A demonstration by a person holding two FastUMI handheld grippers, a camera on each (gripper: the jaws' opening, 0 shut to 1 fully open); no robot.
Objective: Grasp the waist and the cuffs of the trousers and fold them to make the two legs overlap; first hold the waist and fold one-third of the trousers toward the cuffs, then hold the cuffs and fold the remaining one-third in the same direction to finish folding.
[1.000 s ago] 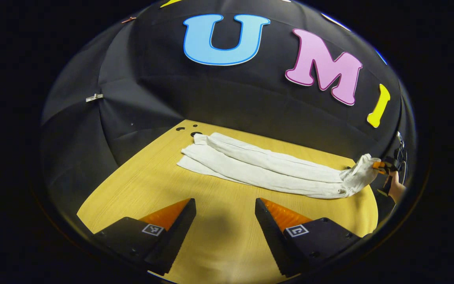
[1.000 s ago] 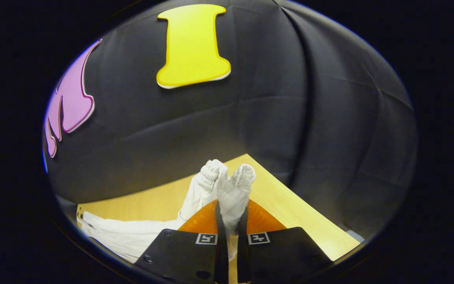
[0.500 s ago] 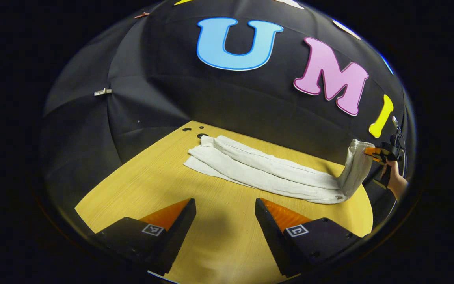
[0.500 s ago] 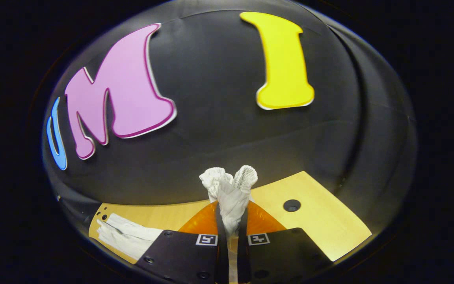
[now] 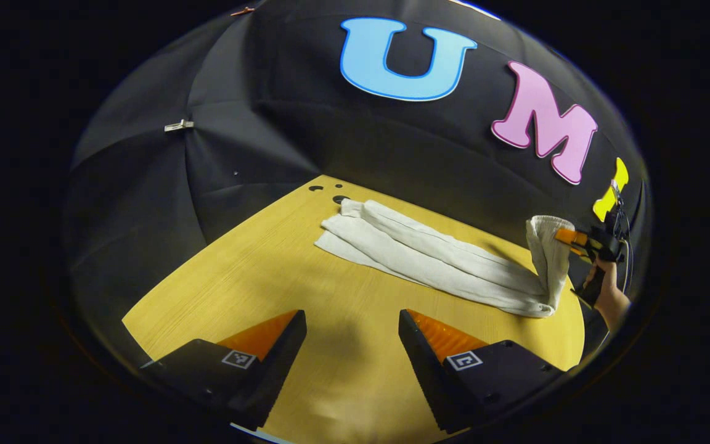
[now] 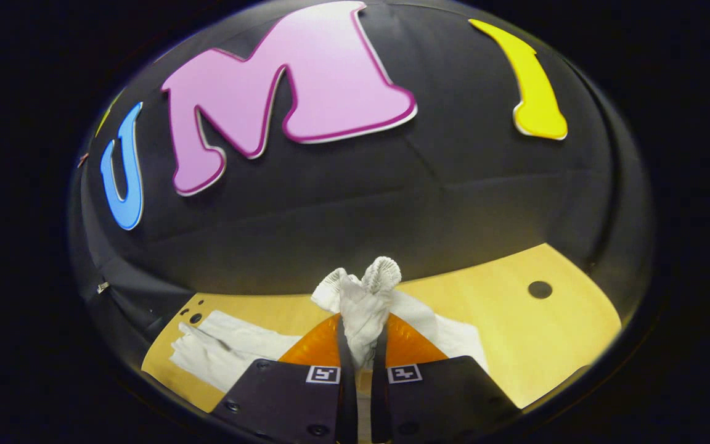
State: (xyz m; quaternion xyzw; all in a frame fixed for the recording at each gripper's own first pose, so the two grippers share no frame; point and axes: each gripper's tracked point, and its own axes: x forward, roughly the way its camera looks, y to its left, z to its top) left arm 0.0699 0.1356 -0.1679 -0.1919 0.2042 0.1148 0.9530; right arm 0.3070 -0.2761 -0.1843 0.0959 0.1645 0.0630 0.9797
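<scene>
White trousers (image 5: 429, 259) lie lengthwise on the wooden table (image 5: 256, 265), one leg over the other, cuffs at the far end. In the left gripper view, my right gripper (image 5: 567, 237) is shut on the waist end and holds it up off the table, so the cloth bends upward there. In the right gripper view, the bunched ribbed waist (image 6: 361, 296) is pinched between the fingers of the right gripper (image 6: 361, 336), and the rest of the trousers (image 6: 225, 345) stretches away below. My left gripper (image 5: 350, 320) hovers open over bare table, well short of the trousers.
A hand (image 5: 611, 296) holds the right gripper at the table's right edge. Small dark holes (image 5: 339, 199) mark the tabletop near the cuffs, and another hole (image 6: 540, 289) shows beyond the waist. The booth's black wall closes in behind the table.
The right gripper has lifted the waist end higher and swung it over toward the cuffs. The left gripper stayed open, drifting slightly.
</scene>
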